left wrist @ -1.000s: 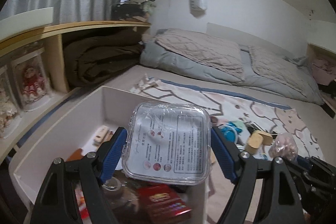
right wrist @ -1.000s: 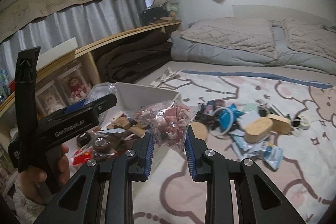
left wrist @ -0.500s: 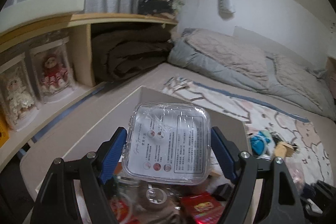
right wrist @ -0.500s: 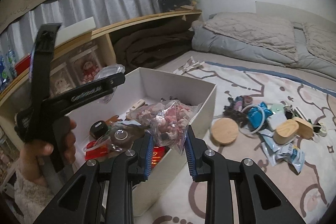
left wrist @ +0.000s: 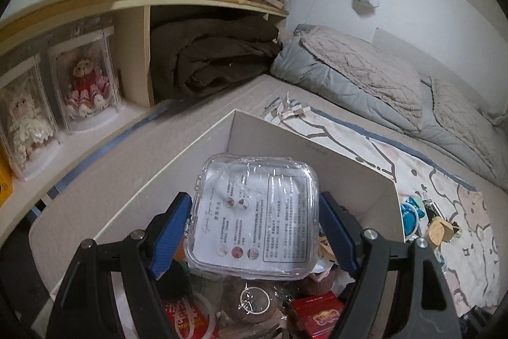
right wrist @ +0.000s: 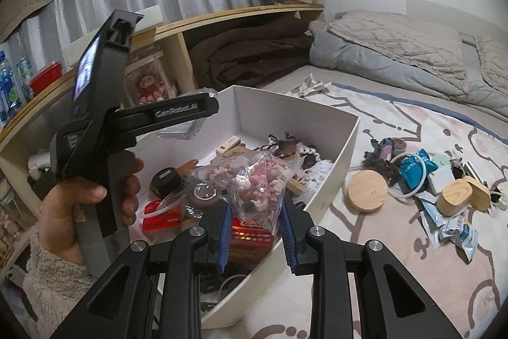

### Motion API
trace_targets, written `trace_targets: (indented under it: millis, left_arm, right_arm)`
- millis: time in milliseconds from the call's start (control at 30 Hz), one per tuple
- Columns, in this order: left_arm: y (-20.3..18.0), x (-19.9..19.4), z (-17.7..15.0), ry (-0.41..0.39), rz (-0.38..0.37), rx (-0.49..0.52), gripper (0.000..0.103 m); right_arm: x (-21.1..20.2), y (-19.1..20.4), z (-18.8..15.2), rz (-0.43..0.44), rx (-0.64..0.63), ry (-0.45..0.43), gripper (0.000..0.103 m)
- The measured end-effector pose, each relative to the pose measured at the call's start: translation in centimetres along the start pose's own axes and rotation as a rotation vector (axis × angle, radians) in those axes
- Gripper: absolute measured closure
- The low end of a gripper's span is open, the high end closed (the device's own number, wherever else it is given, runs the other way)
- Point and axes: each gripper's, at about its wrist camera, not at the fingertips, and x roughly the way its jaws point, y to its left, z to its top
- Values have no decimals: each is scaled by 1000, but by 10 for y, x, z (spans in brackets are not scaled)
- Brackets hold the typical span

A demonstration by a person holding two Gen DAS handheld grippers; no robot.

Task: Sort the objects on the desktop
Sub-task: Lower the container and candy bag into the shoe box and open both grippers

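Observation:
My left gripper (left wrist: 254,220) is shut on a clear square plastic case (left wrist: 254,212) with a printed label, held over the white storage box (left wrist: 279,135). In the right wrist view that case (right wrist: 190,129) pokes out past the left gripper's black body, gripped by a hand. My right gripper (right wrist: 255,234) is shut on a clear zip bag of pink and white trinkets (right wrist: 254,180), hanging above the near part of the white storage box (right wrist: 346,148). Inside the box lie a red packet (right wrist: 250,240), a round dark jar (right wrist: 166,180) and other small items.
A pile of loose objects lies on the patterned blanket right of the box: a round wooden lid (right wrist: 368,189), wooden oval boxes (right wrist: 457,196), a blue packet (right wrist: 412,169). A wooden shelf (left wrist: 133,59) with boxed dolls and a brown blanket runs behind; folded bedding (left wrist: 365,75) lies beyond.
Both grippers swung leftwards with their loads and now hang over the white box. The loose pile slid to the right in both views. Both grips are unchanged.

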Motion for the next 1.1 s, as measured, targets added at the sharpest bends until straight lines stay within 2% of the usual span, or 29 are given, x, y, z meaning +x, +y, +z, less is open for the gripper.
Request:
trace_targets:
  millis: [100,167,267,800,1100]
  left_arm:
    - [4,1,0,9,-2,-26,22]
    - [6,1,0,18,-5,-39,12]
    - [4,-1,0,6,-9,-38,6]
    - [13,-29,2,-78,-14,-57,6]
    - [12,-26,-1,-79,7,-45,6]
  right_arm:
    - [3,3,1,6,-8,7,74]
    - [5,5,1,8,-14,11,74]
    - [8,7,1,10,-17,21,74]
    - [48,3,15,58,23,108,74]
    - [82,6,20,17,2,170,74]
